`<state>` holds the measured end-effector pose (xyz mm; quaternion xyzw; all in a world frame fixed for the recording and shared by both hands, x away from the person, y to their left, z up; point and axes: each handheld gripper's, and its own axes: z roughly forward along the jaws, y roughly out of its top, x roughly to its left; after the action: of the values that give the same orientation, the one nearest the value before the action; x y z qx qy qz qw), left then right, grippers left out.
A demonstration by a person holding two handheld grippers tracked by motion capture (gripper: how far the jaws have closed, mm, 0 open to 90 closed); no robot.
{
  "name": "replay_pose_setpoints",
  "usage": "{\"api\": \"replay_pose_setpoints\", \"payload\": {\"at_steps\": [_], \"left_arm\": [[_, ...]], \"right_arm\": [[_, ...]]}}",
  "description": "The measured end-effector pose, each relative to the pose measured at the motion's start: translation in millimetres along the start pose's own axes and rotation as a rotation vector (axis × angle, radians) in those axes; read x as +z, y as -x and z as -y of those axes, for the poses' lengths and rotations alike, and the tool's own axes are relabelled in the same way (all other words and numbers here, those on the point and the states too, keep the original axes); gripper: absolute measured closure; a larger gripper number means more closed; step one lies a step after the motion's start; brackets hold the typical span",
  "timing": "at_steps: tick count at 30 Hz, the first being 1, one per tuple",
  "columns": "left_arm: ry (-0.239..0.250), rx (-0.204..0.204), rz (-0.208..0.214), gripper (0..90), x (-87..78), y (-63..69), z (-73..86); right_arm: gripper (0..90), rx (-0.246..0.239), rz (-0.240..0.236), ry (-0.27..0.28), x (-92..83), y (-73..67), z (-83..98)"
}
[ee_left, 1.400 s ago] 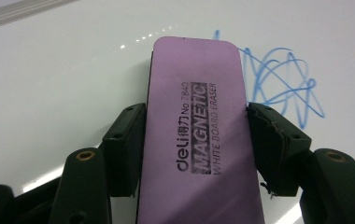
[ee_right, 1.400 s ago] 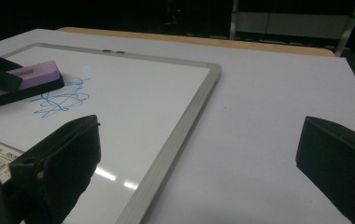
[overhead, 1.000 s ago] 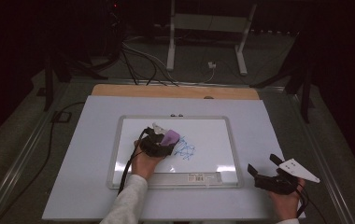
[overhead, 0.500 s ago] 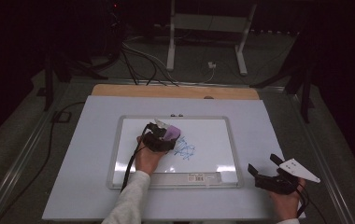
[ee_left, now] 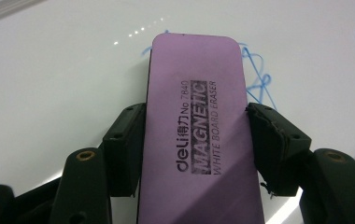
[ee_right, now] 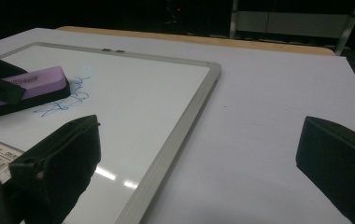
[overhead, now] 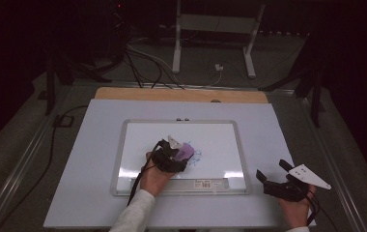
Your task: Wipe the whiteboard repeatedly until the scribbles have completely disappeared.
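Note:
A purple whiteboard eraser (ee_left: pixel 194 107), printed "MAGNETIC WHITE BOARD ERASER", lies flat on the whiteboard (overhead: pixel 220 137) with my left gripper (ee_left: pixel 194 116) shut on its long sides. In the high view the left gripper (overhead: pixel 181 154) and eraser (overhead: pixel 187 150) sit near the board's middle, over a blue scribble (overhead: pixel 197 156). Part of the scribble (ee_left: pixel 259 74) shows past the eraser's far right corner. My right gripper (overhead: pixel 271 169) rests off the board at the table's right front, open, nothing between its jaws. From the right gripper (ee_right: pixel 203 144), the eraser (ee_right: pixel 31 81) is at far left.
The board's metal frame (ee_right: pixel 180 126) sits on a white table cover (overhead: pixel 278 125). A barcode label (overhead: pixel 203 184) lies on the board's near edge. A wooden strip (overhead: pixel 181 94) runs along the table's far side, with cables and a stand's legs (overhead: pixel 176 53) beyond.
The left hand has slid the eraser a little to the right and toward the board's near edge, over the scribble. The right gripper has stayed where it was.

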<state>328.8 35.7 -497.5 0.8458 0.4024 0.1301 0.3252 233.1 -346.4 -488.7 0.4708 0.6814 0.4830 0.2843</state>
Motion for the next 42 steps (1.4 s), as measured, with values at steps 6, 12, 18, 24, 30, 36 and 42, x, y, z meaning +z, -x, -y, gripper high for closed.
{"api": "replay_pose_setpoints", "payload": {"at_steps": [6,12,18,24,30,36,42], "left_arm": [[0.007,-0.03,0.0,41.7,4.2,-8.8,-3.1],[0.01,-0.081,-0.047,41.7,11.5,-25.3,-11.8],[0.021,-0.158,-0.117,41.8,17.1,-43.2,-17.8],[0.017,-0.184,-0.126,41.7,18.1,-45.8,-19.6],[0.007,-0.134,-0.076,41.7,14.9,-32.6,-16.2],[0.003,-0.069,-0.01,41.6,11.6,-7.8,-11.4],[0.0,-0.01,0.05,41.6,6.6,11.4,-5.1]], "right_arm": [[0.4,-0.001,-0.001,0.001,-0.1,-0.2,-0.1],[0.4,0.002,0.0,0.002,-0.5,0.5,-0.1],[0.4,0.002,0.001,0.003,-0.6,0.7,-0.1],[0.4,0.004,0.001,0.002,-0.6,1.0,0.1],[0.4,-0.001,-0.001,-0.001,0.1,0.3,0.1],[0.4,-0.001,-0.001,-0.003,0.6,-0.5,0.1],[0.4,-0.001,-0.002,-0.004,0.8,-0.6,0.2]]}}
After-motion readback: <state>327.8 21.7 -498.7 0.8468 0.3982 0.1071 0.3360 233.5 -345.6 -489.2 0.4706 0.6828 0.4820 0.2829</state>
